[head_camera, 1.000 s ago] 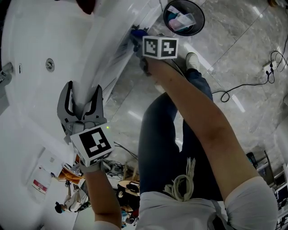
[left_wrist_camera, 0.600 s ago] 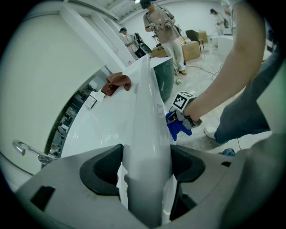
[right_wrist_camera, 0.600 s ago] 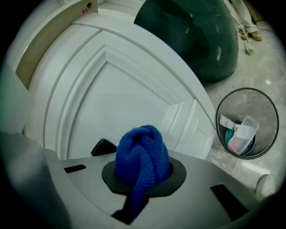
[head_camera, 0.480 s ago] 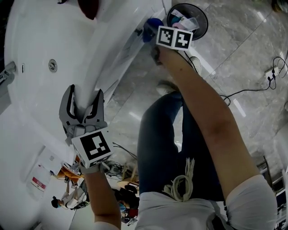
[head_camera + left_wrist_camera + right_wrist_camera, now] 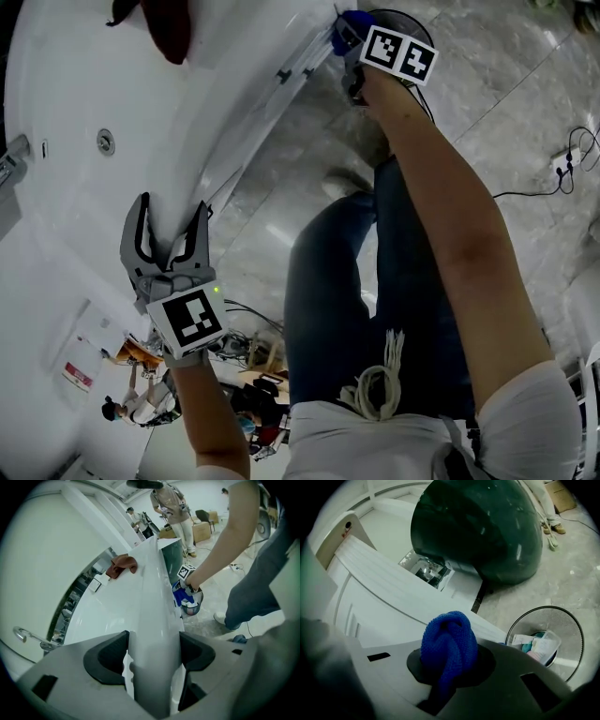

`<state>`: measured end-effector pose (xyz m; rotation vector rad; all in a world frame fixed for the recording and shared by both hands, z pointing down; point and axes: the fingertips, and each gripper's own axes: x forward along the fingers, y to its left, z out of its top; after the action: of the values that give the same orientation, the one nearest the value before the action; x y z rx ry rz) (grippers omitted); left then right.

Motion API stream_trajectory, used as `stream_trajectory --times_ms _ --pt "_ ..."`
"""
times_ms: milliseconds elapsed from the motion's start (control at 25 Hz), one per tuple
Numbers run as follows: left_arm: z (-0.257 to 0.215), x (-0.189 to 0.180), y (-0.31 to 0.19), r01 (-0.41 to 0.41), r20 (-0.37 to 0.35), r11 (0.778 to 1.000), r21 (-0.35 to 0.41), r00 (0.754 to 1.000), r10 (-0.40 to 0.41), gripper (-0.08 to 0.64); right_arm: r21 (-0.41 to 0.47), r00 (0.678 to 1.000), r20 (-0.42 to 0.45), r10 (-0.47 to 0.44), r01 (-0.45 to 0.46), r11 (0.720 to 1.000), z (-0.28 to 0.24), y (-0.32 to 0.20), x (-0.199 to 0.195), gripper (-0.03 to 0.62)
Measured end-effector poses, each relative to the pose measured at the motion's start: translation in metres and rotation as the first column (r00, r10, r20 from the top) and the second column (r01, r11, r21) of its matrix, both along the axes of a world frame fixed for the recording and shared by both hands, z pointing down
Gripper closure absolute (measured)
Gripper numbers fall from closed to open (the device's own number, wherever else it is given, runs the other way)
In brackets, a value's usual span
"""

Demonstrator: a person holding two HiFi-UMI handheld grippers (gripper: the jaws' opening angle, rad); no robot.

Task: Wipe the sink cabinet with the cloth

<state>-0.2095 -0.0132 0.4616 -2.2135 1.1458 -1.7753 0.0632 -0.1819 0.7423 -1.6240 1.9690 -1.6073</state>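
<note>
In the head view the right gripper (image 5: 356, 39) is stretched out to 1 o'clock, at the far end of the white sink cabinet (image 5: 255, 117). Its 2 jaws are closed tight on a bunched blue cloth (image 5: 344, 21). The right gripper view shows the same cloth (image 5: 449, 651) as a knotted wad pinched in the gripper (image 5: 450, 670). It sits over the paneled cabinet front (image 5: 379, 609), just under the counter's overhang. It seems to rest against the panel, but contact is not clear from this angle.

A wire waste bin (image 5: 577, 637) holding scraps stands on the marble floor at 4 o'clock in that view, beside the cabinet.

The left gripper (image 5: 172, 211) sits at 8 o'clock in the head view. Its jaws are spread wide and straddle the front edge of the counter (image 5: 66, 84). In the left gripper view that white edge (image 5: 154, 634) runs straight up between the 2 dark pads (image 5: 108, 656).

A reddish-brown rag (image 5: 123, 565) lies on the counter at 11 o'clock there, well apart from both grippers. A chrome tap (image 5: 28, 639) curves in at 9 o'clock.
</note>
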Motion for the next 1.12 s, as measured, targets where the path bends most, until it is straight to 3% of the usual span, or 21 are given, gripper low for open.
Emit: stream_trajectory --times_ms 240,400,560,760,880,1000,1120 --pt "0.000 -0.001 -0.001 0.003 0.003 1.000 -0.012 1.000 -0.003 0.252 -0.058 0.997 0.027 -0.066 0.067 0.996 0.019 0.011 -0.023 0.558" --pt "0.001 -0.001 -0.001 0.008 0.006 1.000 -0.014 1.000 -0.008 0.252 -0.066 0.977 0.005 -0.212 0.212 0.975 0.024 0.033 -0.060 0.558" --pt "0.000 -0.001 -0.001 0.008 0.011 1.000 -0.016 1.000 -0.008 0.252 -0.053 0.934 -0.042 -0.356 0.354 0.934 0.023 0.059 -0.101 0.558" --pt "0.001 0.000 -0.001 0.009 0.007 1.000 -0.012 1.000 -0.009 0.252 -0.013 0.827 -0.263 -0.497 0.512 0.859 0.021 0.076 -0.128 0.558" --pt "0.000 -0.001 -0.001 0.007 0.016 1.000 -0.006 1.000 -0.007 0.252 -0.001 0.728 -0.365 -0.581 0.624 0.782 0.016 0.087 -0.147 0.558" --pt "0.000 -0.001 -0.001 0.001 0.023 1.000 0.003 1.000 -0.001 0.252 0.008 0.636 -0.414 -0.651 0.718 0.696 0.009 0.107 -0.176 0.558" --pt "0.000 0.000 -0.001 -0.001 0.019 1.000 0.005 1.000 0.001 0.252 0.007 0.586 -0.429 -0.688 0.763 0.646 0.006 0.125 -0.201 0.558"
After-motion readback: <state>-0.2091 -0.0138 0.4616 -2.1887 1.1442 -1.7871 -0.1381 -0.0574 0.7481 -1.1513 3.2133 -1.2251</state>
